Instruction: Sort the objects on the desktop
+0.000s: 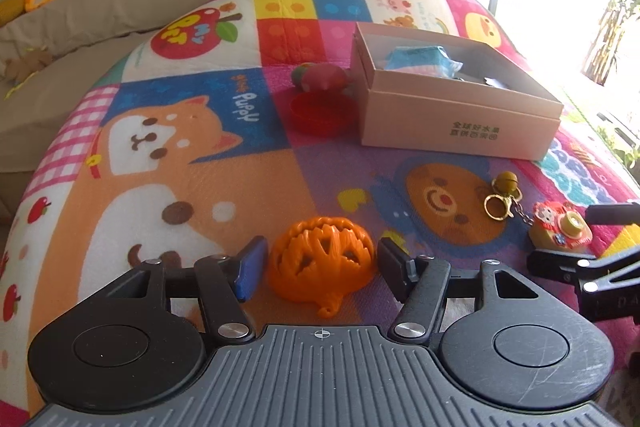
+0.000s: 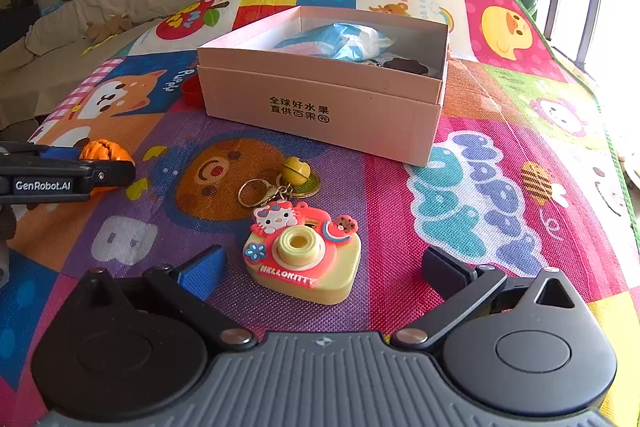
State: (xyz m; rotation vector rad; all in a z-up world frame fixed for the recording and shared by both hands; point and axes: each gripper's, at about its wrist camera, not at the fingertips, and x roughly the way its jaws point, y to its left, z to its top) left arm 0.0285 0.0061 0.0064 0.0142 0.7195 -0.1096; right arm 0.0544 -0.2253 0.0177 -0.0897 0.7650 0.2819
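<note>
Pumpkin toy (image 1: 323,259) sits between my left claw (image 1: 320,265) fingers, slim gaps either side, not gripped. My right claw (image 2: 322,269) gapes wide around the camera keychain (image 2: 302,253), untouched. Beyond both, the pink box (image 2: 320,107) stands across open mat (image 2: 500,187).

"HELLOKITTY" is read in raised letters along the front of the toy camera (image 2: 302,253). Two lines of Chinese characters, "全球好水果" over "直供百果园", are printed on the front wall of the pink box (image 2: 320,107). "GenRobot.AI" is printed in white on the left gripper (image 2: 44,185). On the play mat (image 2: 500,167), "PUPPY" is printed beside the dog figure, and large balloon letters near its right edge are seen but not read with certainty.
</note>
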